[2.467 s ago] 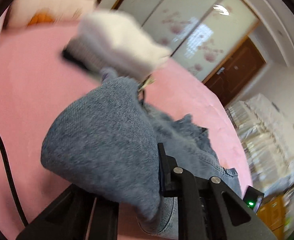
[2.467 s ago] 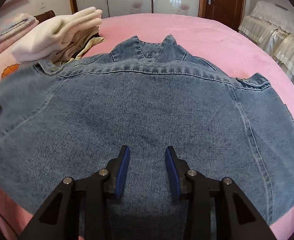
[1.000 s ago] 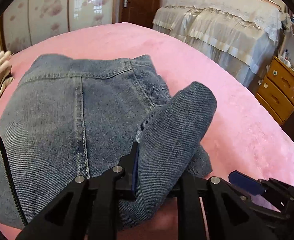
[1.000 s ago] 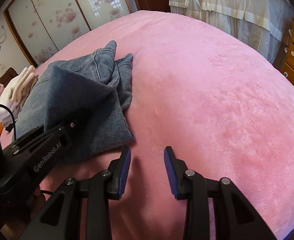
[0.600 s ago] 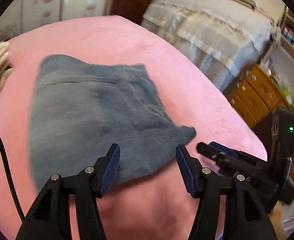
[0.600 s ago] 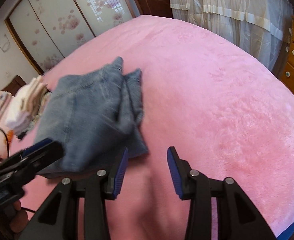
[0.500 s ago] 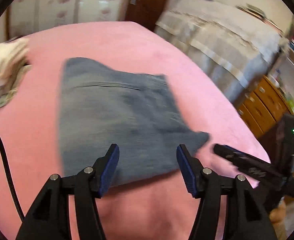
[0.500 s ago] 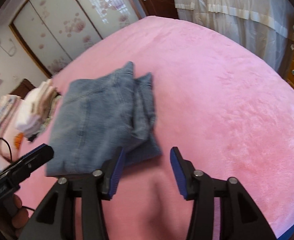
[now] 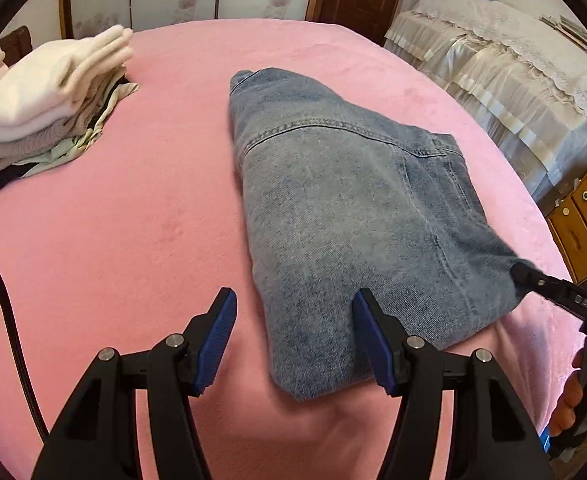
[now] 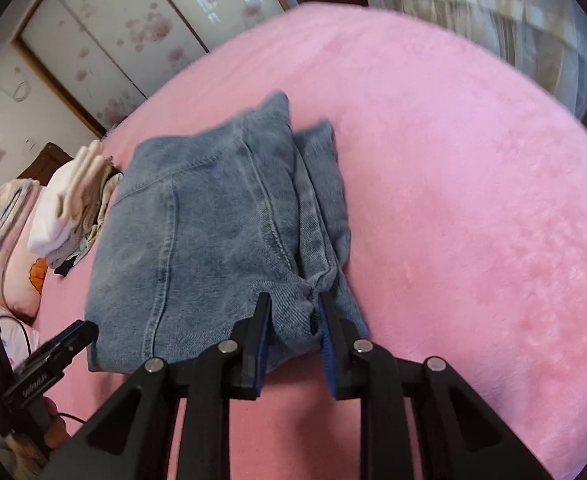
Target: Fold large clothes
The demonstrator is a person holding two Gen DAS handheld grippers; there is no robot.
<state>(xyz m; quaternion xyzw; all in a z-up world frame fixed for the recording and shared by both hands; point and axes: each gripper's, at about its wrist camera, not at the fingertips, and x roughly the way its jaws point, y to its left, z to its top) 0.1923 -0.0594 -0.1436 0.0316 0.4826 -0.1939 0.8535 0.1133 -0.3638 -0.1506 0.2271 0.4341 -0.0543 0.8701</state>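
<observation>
Folded blue denim garment (image 9: 353,208) lies flat on the pink plush bed (image 9: 113,240). Left claw (image 9: 295,342) spread, its jaws astride the garment's near corner, not pressing. Right claw (image 10: 295,322) has just been closing, now pinching the garment's near right corner. Stack of folded pale knitwear (image 9: 49,96) well apart, far left.

Blue denim garment (image 9: 353,200), folded into thick rectangle, seams up, lying flat on pink bed.
</observation>
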